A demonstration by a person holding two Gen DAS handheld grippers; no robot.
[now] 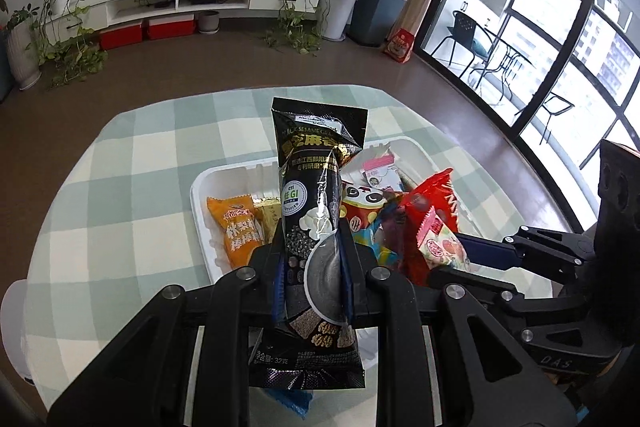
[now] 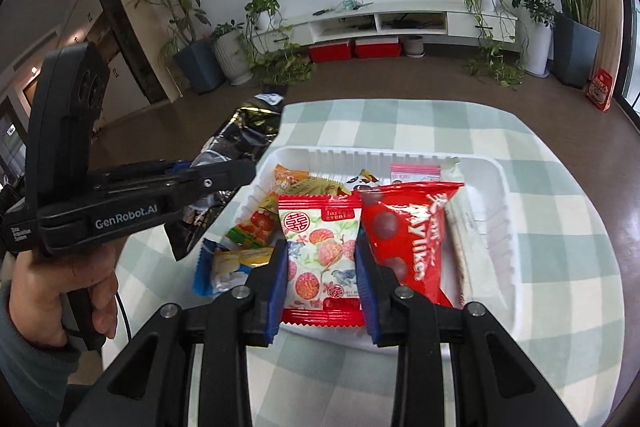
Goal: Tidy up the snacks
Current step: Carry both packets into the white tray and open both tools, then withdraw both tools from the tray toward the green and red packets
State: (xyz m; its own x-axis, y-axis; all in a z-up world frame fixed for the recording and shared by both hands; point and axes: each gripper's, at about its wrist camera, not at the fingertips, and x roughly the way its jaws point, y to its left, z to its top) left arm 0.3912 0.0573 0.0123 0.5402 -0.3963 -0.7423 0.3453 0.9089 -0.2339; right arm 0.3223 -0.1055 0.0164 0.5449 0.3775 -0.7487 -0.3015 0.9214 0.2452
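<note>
My left gripper (image 1: 312,263) is shut on a tall black sesame-paste packet (image 1: 316,187) and holds it upright above the near left part of the white tray (image 1: 224,173). My right gripper (image 2: 322,263) is shut on a small red and white lychee-print snack packet (image 2: 320,251) over the tray's near side (image 2: 508,267). A red Mylikes bag (image 2: 408,231) lies in the tray beside it. An orange packet (image 1: 236,227), a panda-print packet (image 1: 362,205) and other small snacks fill the tray. The left gripper with the black packet (image 2: 236,135) shows at left in the right wrist view.
The tray stands on a round table with a green and white checked cloth (image 1: 140,187). A blue snack packet (image 2: 208,267) lies by the tray's near left corner. Beyond the table are brown floor, potted plants, a TV shelf and glass doors at right.
</note>
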